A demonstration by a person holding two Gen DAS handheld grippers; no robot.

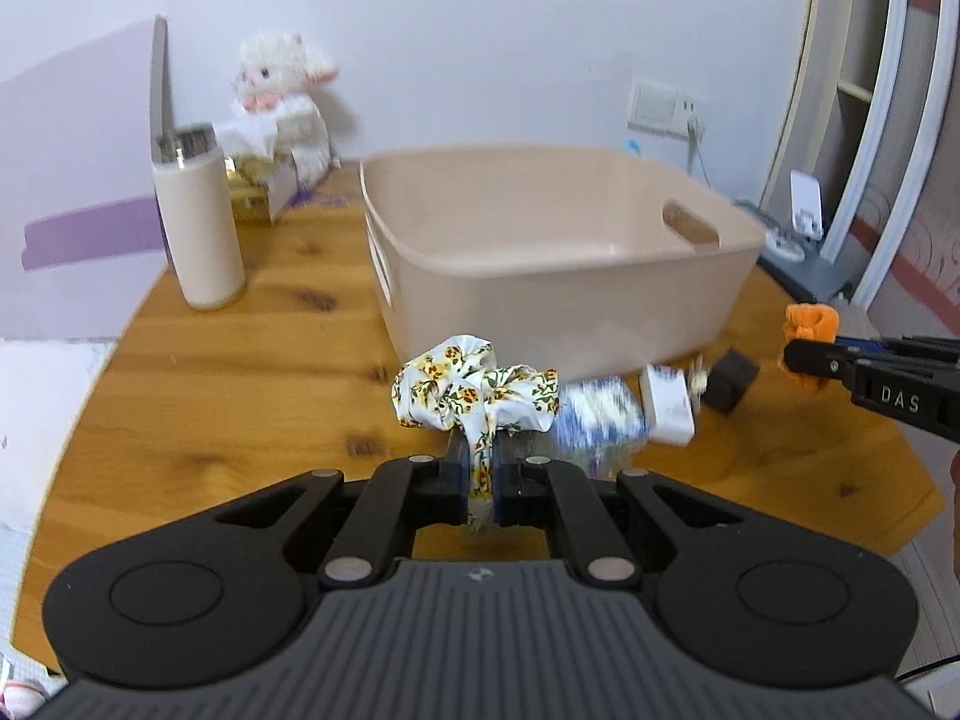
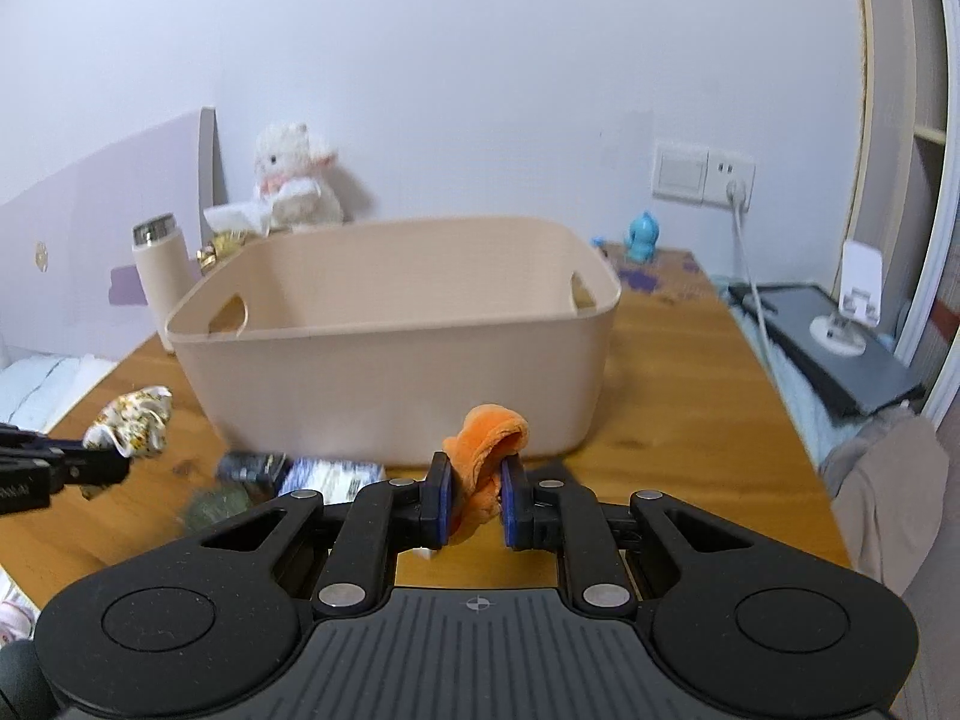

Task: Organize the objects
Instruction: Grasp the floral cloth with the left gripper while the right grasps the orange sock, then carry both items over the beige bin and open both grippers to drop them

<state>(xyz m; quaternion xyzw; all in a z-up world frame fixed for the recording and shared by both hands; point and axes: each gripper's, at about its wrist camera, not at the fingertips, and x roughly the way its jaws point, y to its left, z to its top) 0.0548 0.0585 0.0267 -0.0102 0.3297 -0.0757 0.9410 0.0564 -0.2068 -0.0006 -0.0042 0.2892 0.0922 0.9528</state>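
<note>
A beige plastic bin (image 2: 396, 360) with cut-out handles in its end walls stands near the middle of a wooden table (image 1: 252, 408); the part of its interior that shows holds nothing, though the floor nearest the viewer is hidden by the front wall. Left tool (image 1: 478, 468): its pads are closed tight on a tail of a white floral scrunchie (image 1: 474, 396), whose gathered body stands above the fingertips, just in front of the bin's near wall and outside it. Right tool (image 2: 474, 489): its pads are drawn in on an orange scrunchie (image 2: 489, 444), a fold of the fabric pinched between them, and it too is outside the bin, close to the front wall. On the table between the two tools, along the foot of the bin, lie several small items: a blue-and-white packet (image 1: 600, 414), blurred; a white plug adapter (image 1: 666, 405); and a dark block (image 1: 729, 381). A cream flask (image 1: 201, 228) with a metal cap stands upright to the left of the bin, apart from it. Behind the flask, against the wall, a white plush toy (image 1: 282, 84) sits on some boxes. A small blue figurine (image 2: 643, 237) stands at the far right of the table, beyond the bin.
</note>
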